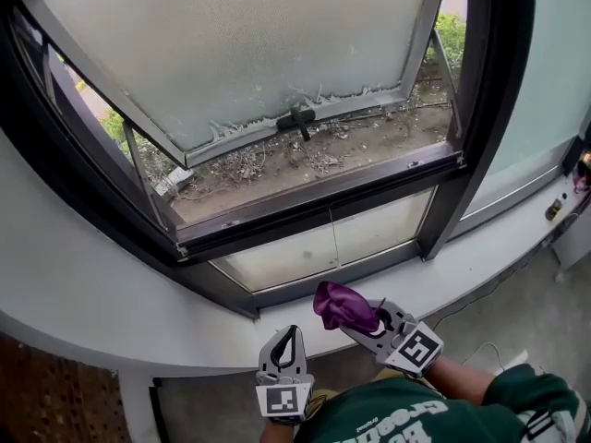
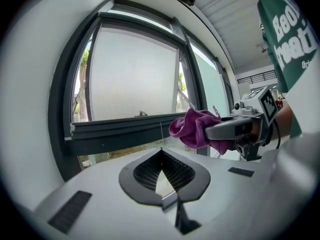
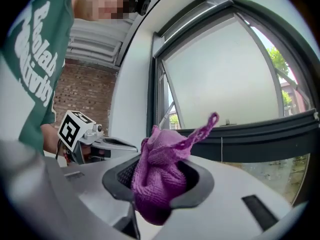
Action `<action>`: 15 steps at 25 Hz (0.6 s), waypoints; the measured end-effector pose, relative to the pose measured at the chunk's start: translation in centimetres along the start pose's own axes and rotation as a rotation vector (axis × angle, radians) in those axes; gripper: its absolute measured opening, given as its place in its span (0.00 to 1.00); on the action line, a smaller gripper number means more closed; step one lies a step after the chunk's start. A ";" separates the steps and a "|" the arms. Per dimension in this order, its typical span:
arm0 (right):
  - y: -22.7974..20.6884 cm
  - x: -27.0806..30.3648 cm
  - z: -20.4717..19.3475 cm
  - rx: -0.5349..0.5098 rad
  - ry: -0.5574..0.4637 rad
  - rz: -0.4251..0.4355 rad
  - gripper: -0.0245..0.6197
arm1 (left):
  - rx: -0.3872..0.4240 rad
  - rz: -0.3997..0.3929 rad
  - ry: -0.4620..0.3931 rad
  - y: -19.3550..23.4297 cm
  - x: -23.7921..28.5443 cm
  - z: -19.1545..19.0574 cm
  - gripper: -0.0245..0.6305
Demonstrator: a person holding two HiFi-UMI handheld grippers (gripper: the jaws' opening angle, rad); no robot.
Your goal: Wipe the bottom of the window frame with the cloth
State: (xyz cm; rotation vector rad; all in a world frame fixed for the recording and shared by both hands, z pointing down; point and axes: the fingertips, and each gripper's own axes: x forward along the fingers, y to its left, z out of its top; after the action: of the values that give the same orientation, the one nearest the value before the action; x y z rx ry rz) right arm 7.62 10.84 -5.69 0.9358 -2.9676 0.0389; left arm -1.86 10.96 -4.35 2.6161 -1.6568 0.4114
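A purple cloth (image 1: 342,305) is bunched between the jaws of my right gripper (image 1: 358,317), which is shut on it just below the white sill. In the right gripper view the cloth (image 3: 159,176) fills the jaws and a loose corner sticks up. The dark bottom rail of the window frame (image 1: 314,197) runs across above the cloth, well apart from it. My left gripper (image 1: 288,334) is beside the right one, jaws shut on nothing, with its tips (image 2: 160,150) meeting. From the left gripper view the cloth (image 2: 192,129) hangs at the right, in front of the rail (image 2: 120,129).
The frosted sash (image 1: 240,44) is swung outward with a black handle (image 1: 297,120). A ledge with dry debris (image 1: 314,160) lies outside. A fixed glass pane (image 1: 323,245) sits under the rail, above the curved white sill (image 1: 92,293). A brick surface (image 1: 55,395) is at the lower left.
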 end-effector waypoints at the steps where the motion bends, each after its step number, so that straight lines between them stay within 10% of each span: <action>1: -0.2 0.0 0.1 -0.001 -0.004 -0.003 0.26 | -0.003 -0.001 -0.002 0.0 0.0 0.0 0.04; 15: -0.4 -1.2 0.3 -0.006 0.025 -0.035 0.26 | 0.015 -0.053 -0.037 -1.6 0.4 0.9 0.04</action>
State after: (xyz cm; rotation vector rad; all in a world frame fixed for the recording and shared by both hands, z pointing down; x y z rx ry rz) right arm 8.83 11.19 -6.04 0.9786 -2.9266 0.0398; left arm -0.09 11.11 -4.91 2.6881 -1.5962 0.3775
